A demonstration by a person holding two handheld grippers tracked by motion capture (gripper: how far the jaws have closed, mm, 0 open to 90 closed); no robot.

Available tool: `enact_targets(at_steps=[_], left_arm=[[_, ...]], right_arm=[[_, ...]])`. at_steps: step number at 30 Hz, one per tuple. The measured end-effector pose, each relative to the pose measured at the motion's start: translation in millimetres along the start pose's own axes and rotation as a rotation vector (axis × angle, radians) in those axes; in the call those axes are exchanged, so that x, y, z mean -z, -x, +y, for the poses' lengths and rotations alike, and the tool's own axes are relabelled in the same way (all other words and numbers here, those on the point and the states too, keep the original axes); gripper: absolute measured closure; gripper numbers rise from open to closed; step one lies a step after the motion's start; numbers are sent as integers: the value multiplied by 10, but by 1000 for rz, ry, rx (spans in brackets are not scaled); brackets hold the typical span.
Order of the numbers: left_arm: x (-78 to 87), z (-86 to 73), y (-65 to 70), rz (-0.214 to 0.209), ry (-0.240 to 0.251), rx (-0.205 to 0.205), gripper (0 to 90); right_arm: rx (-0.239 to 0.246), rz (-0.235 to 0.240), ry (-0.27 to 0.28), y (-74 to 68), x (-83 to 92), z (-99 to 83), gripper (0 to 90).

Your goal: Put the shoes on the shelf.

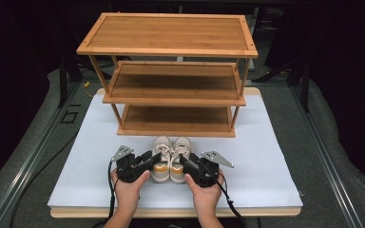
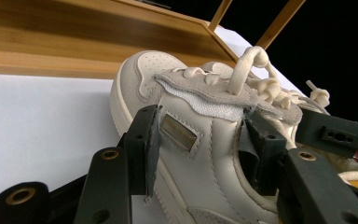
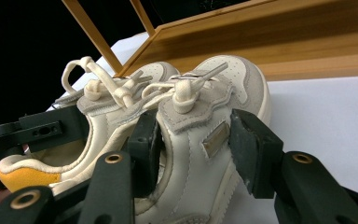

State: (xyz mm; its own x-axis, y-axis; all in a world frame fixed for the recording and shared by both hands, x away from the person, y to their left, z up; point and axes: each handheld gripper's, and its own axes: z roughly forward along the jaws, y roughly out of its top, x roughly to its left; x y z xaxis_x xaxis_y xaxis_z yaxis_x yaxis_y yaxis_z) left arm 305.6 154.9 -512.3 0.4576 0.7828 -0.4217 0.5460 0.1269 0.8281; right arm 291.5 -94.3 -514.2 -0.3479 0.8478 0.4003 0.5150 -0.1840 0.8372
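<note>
Dark room, grey floor (image 1: 38,156) — white tabletop (image 1: 266,156)

Ahead of both grippers: wooden rack (image 1: 173,76) blocks, just past the shoes (image 1: 171,159). White tabletop (image 1: 266,161) open outboard of each gripper, left and right.

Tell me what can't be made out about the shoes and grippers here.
- High view: left gripper and right gripper cover the shoes' sides.
- Left gripper view: left shoe heel cut off at the bottom edge.
- Right gripper view: right shoe side tag unreadable, too small.
</note>
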Motion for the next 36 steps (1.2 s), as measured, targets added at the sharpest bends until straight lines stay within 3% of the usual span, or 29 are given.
enact_targets(at_steps=[8,9,11,15,31,36], left_arm=[[49,89,49,-9,3,8,530],[54,103,55,-9,5,9,531],[68,132,72,-11,6,8,530],[91,195,120,-15,13,5,531],[213,454,279,-19,34,-33,530],[264,538,317,-24,36,-24,530]], right_arm=[[5,12,-14,-31,70,124,541],[0,6,8,-42,61,132,541],[3,19,-6,-44,88,166,540],[2,15,22,-64,114,229,539],[30,5,47,-191,274,472,539],[32,12,52,-230,319,549,539]])
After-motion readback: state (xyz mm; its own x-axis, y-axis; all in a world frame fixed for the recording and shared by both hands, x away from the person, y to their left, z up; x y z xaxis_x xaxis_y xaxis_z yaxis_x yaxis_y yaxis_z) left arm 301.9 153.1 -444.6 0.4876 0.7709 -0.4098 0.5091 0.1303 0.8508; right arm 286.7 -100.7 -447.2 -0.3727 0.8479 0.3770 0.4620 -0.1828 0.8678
